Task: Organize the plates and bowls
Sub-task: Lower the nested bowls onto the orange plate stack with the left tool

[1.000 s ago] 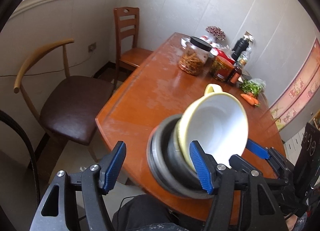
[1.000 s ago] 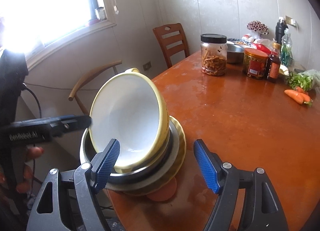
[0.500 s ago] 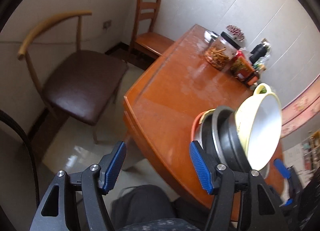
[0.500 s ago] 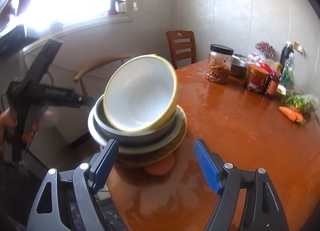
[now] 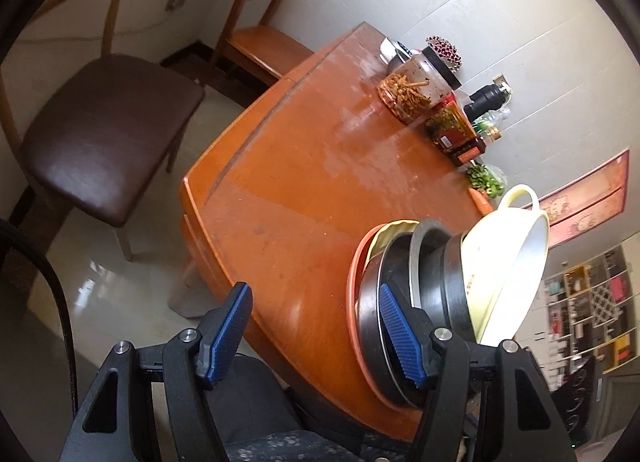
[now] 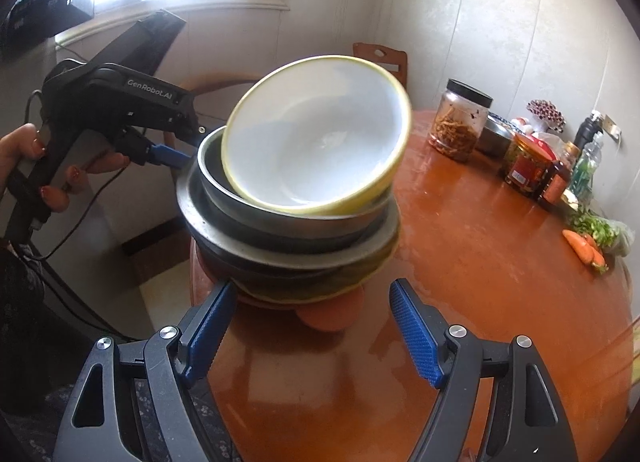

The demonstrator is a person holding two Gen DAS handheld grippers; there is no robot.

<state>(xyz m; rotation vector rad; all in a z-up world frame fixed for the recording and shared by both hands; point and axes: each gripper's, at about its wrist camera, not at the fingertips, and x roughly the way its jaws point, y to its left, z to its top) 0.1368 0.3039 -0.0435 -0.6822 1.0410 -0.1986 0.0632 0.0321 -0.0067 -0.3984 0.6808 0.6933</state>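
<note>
**Right wrist view: dish stack at table edge**

My right gripper (image 6: 312, 328): jaws apart, nothing gripped, stack base just ahead between the fingers. My left gripper (image 5: 314, 336): jaws apart, right finger alongside the stack's rim; contact I cannot tell. Stack (image 6: 288, 230): plates, metal bowls, with a tilted yellow-rimmed white bowl (image 6: 320, 138) on top, near the wooden table (image 6: 480, 262) edge. Beyond: jars (image 6: 460, 122), carrots (image 6: 584, 248).

black grippers (image 6: 312, 332), ribbed blue pads (image 6: 414, 336)
</note>
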